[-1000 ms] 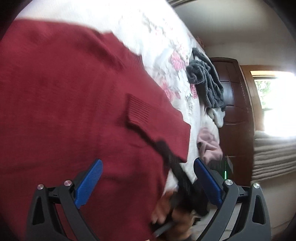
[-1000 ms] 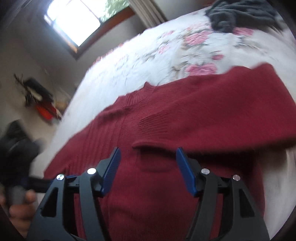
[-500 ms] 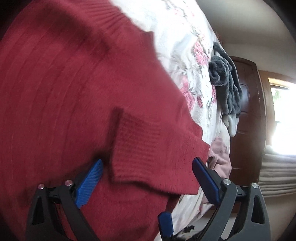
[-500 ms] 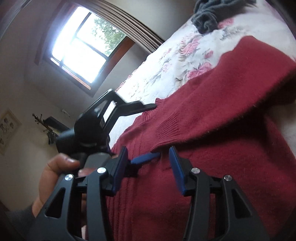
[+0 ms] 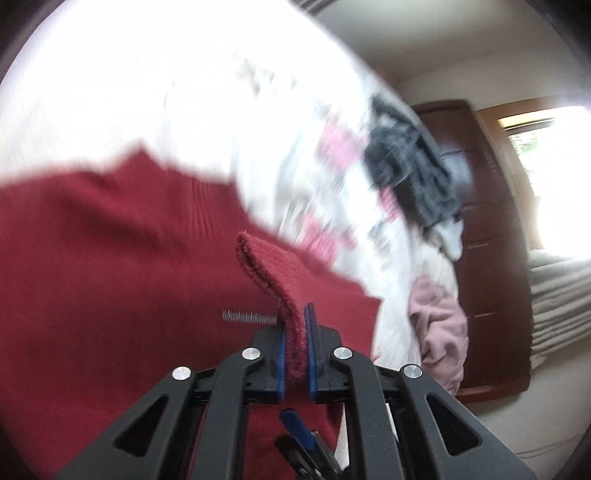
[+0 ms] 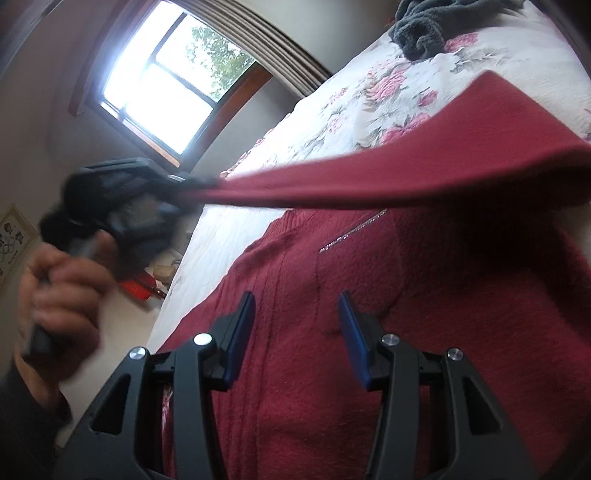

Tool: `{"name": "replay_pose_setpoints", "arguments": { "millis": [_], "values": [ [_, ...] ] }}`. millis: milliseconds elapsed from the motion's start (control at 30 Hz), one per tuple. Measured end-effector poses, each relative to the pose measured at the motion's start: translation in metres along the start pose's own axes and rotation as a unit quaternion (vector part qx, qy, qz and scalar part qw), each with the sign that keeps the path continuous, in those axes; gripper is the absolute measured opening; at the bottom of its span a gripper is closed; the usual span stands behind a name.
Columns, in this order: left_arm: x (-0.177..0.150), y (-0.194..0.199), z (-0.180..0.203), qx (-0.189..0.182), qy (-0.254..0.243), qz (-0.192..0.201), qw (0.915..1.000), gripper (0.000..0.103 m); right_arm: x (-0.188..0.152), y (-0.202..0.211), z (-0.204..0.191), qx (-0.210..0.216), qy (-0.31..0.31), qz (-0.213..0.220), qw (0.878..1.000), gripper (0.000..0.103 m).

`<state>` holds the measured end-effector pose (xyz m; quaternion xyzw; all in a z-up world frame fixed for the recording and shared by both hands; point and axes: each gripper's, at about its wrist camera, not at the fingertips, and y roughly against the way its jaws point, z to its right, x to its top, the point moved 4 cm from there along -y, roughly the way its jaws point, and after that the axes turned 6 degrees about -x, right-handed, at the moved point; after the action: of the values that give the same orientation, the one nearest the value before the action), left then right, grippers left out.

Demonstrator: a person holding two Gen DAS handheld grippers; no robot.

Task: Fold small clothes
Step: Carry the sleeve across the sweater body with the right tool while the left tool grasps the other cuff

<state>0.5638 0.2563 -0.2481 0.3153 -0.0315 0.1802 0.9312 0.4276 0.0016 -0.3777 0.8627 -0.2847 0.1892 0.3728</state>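
Observation:
A dark red knit sweater (image 5: 110,277) (image 6: 424,332) lies spread on a bed with a white floral cover (image 6: 369,99). My left gripper (image 5: 294,343) is shut on the sweater's sleeve cuff (image 5: 269,273), pinched between its blue pads. In the right wrist view that sleeve (image 6: 406,173) stretches taut above the sweater's body, from the left gripper (image 6: 195,186), held by a hand (image 6: 62,280), to the right. My right gripper (image 6: 297,325) stands open just over the sweater's body, nothing between its fingers.
A dark grey garment (image 5: 410,173) (image 6: 421,26) lies heaped further along the bed. A pink garment (image 5: 439,325) hangs at the bed's edge beside a dark wooden door (image 5: 480,221). A window (image 6: 166,85) stands beyond the bed; a red object (image 6: 138,290) lies on the floor.
My left gripper has shut on the sleeve cuff and lifted it, pulling the sleeve taut off the sweater's body. The right gripper stays open over the sweater.

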Motion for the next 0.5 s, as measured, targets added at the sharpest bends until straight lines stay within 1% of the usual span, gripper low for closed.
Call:
{"name": "replay_pose_setpoints", "arguments": {
  "millis": [100, 267, 367, 500],
  "values": [
    [0.019, 0.045, 0.0, 0.004, -0.01, 0.037, 0.9993, 0.008, -0.002, -0.002, -0.003, 0.001, 0.005, -0.004, 1.0, 0.047],
    [0.033, 0.088, -0.018, 0.028, -0.015, 0.062, 0.9976, 0.008, -0.005, -0.003, -0.006, 0.002, 0.009, -0.007, 1.0, 0.047],
    [0.035, 0.098, -0.039, 0.042, -0.002, 0.069, 0.9967, 0.008, -0.005, -0.005, -0.006, 0.001, 0.009, -0.009, 1.0, 0.047],
    [0.027, 0.104, -0.073, 0.054, 0.015, 0.075, 0.9956, 0.008, -0.005, -0.009, -0.007, -0.002, 0.008, -0.014, 1.0, 0.047]
  ]
}}
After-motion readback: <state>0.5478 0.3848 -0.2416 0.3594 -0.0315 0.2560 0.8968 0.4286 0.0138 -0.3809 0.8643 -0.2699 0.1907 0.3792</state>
